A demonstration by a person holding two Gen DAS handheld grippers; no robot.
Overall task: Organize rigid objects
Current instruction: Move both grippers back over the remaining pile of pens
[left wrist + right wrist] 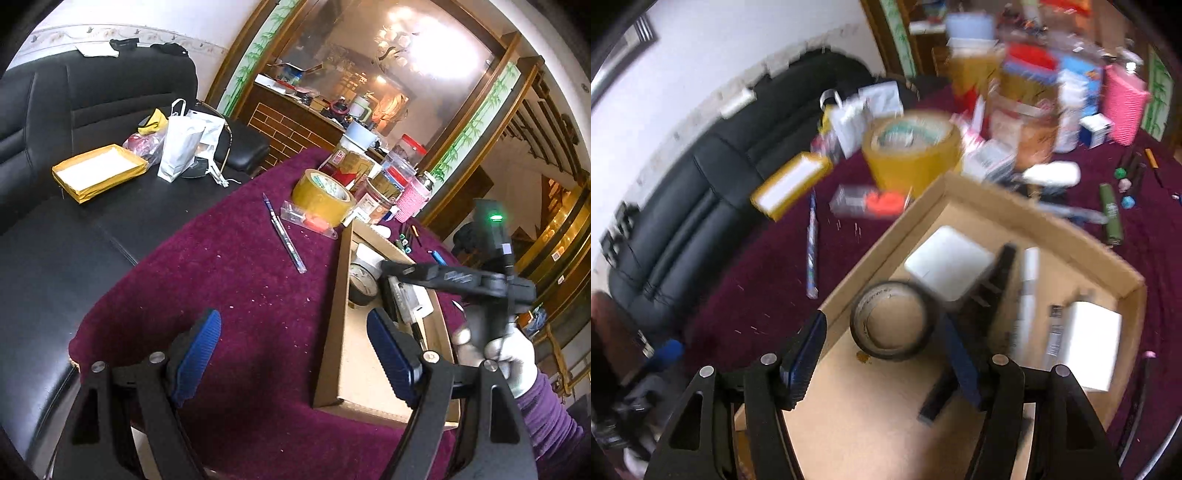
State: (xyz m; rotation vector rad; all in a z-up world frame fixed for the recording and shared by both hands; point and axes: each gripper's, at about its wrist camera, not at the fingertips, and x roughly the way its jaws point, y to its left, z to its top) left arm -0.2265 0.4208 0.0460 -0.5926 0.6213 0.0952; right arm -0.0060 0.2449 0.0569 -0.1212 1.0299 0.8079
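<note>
A shallow cardboard tray (pixel 341 280) (pixel 886 240) lies on the maroon tablecloth. It holds a black tape roll (pixel 892 319), a white flat box (pixel 947 264), another white box (pixel 1087 341) and a black tool (pixel 999 280). My left gripper (pixel 295 362) is open and empty, over the tray's left wall. My right gripper (pixel 886 365) is open and empty above the tray, near the black tape roll; it also shows in the left wrist view (pixel 402 275). A yellow tape roll (pixel 321 197) (pixel 912 147), a pen (pixel 286 236) (pixel 812 247) and a clear case with an orange part (pixel 308 219) (pixel 871 203) lie outside the tray.
Jars and boxes (pixel 384 173) crowd the table's far side, with a pink knitted holder (pixel 412 199) (pixel 1123 107). Small markers and dice (pixel 1115 206) lie right of the tray. A black sofa (pixel 74 236) beside the table carries a yellow box (pixel 98 171) and a white bag (pixel 181 147).
</note>
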